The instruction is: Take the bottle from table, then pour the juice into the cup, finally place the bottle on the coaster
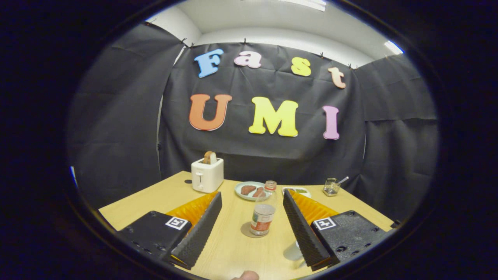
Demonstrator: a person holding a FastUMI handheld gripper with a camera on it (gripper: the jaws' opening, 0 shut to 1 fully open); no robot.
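A clear plastic bottle (263,212) with an orange cap and label stands upright on a round grey coaster (246,231) on the wooden table (233,249). It holds a little pale liquid. My gripper (252,193) is open, and the bottle stands in the gap between the two fingers, nearer the right one, with neither finger touching it. A clear cup (292,252) shows low beside the right finger, partly hidden behind it.
Beyond the bottle lie a plate (240,187) with brown pieces and a small dish (297,190) of something green. A white toaster (207,175) with toast stands far left, a glass jar (331,187) with a spoon far right. A person's fingertip (245,275) shows nearest me.
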